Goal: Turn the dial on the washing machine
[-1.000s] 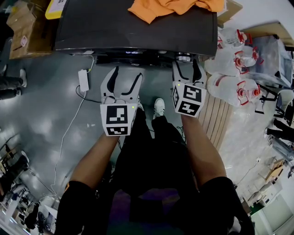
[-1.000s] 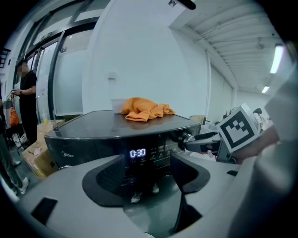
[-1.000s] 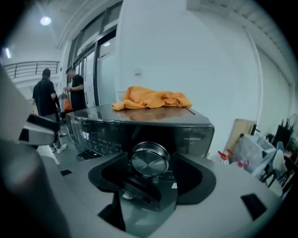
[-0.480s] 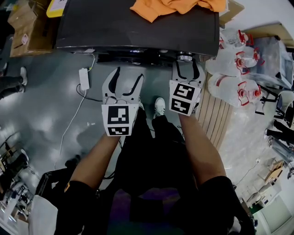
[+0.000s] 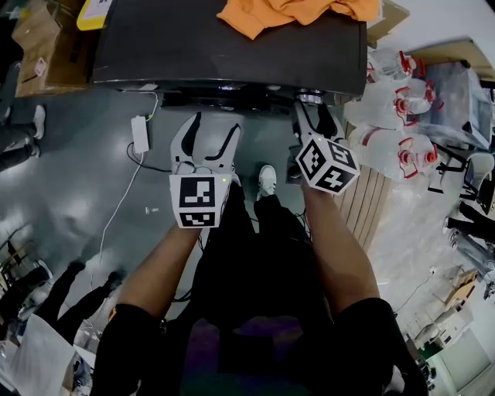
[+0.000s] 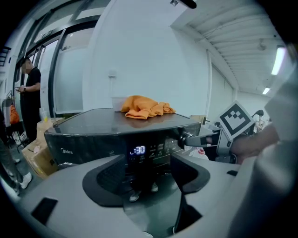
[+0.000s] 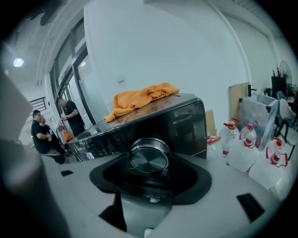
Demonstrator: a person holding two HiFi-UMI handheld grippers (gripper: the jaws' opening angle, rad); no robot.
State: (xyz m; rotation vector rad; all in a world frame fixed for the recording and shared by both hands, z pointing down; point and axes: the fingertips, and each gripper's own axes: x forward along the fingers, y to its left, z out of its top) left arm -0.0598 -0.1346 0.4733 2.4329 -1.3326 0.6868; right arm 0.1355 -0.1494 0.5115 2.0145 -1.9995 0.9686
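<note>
Dark washing machine (image 5: pixel 232 46) on a glossy grey floor (image 5: pixel 93 193), orange cloth (image 5: pixel 294 11) on its lid, plastic jugs (image 5: pixel 387 116) crowding its right side, cardboard boxes (image 5: pixel 39 46) at its left; open floor in front, apart from a white cable (image 5: pixel 124 209). Right tool (image 5: pixel 315 108) has just been closing and pinches the dial (image 7: pixel 149 156) at the machine's front right corner. Left tool (image 5: pixel 214 122) is spread, empty, before the machine's display (image 6: pixel 137 150).

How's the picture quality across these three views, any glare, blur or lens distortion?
Head view: wide-angle bending at the edges, light glaring off the glossy floor, the lower part dark. Left gripper view: strong fisheye with black corners; the lit display on the washing machine glows and looks slightly soft. Right gripper view: same fisheye; the dial is sharp with a metallic sheen.
</note>
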